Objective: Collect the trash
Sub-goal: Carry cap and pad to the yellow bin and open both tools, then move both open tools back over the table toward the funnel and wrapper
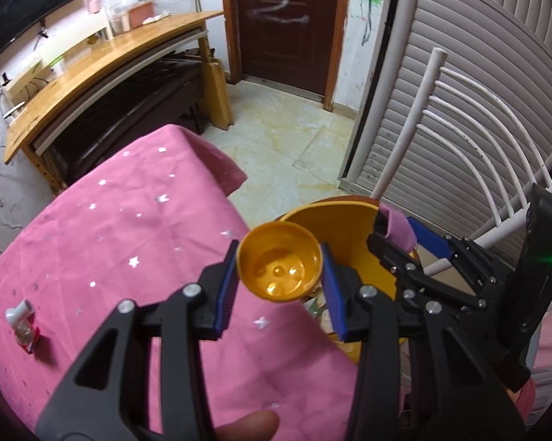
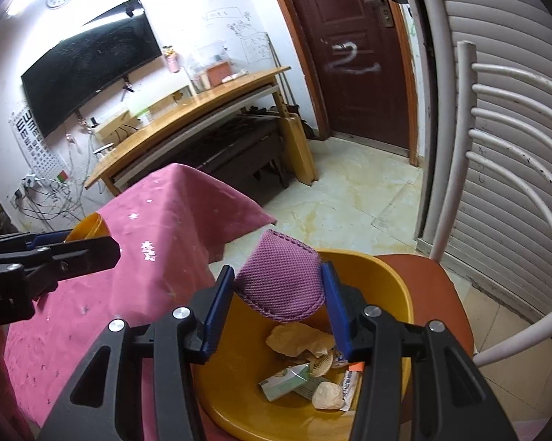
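The right gripper (image 2: pixel 277 303) is pinching a purple cloth pouch (image 2: pixel 281 286) right above the yellow bin (image 2: pixel 393 275) on the chair, so that one drops straight down. The left gripper (image 1: pixel 279 273) is clamped on a small orange cup (image 1: pixel 280 268) at the table's right edge, with the bin just to its right.

Orange cup (image 1: pixel 279 268), purple cloth (image 2: pixel 279 279), aloft.
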The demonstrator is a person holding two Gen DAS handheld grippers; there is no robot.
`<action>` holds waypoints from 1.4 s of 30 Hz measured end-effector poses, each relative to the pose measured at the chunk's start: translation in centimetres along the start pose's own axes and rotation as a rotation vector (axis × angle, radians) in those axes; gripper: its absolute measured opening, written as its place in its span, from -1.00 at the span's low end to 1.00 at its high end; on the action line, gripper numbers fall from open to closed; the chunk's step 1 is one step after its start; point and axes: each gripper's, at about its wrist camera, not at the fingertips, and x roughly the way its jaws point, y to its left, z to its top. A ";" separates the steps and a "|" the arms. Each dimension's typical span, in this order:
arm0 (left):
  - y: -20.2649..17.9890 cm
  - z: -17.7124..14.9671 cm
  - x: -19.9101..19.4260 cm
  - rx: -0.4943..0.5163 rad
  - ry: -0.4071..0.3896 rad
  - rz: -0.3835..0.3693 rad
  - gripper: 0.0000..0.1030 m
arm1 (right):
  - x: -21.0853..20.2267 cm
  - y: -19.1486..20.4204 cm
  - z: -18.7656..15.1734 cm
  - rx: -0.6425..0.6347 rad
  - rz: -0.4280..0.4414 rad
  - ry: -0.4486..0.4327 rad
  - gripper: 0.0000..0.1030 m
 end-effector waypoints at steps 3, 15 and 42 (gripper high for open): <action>-0.8 0.2 0.5 0.011 0.009 -0.010 -0.22 | 0.3 -0.2 -0.1 0.007 -0.019 0.013 -0.14; -2.1 0.7 0.9 0.021 0.023 -0.031 -0.22 | 0.3 -1.1 0.0 0.062 -0.057 0.019 0.31; 0.5 0.0 -2.9 -0.054 -0.038 -0.070 0.11 | -3.0 0.3 0.3 0.055 -0.028 -0.104 0.31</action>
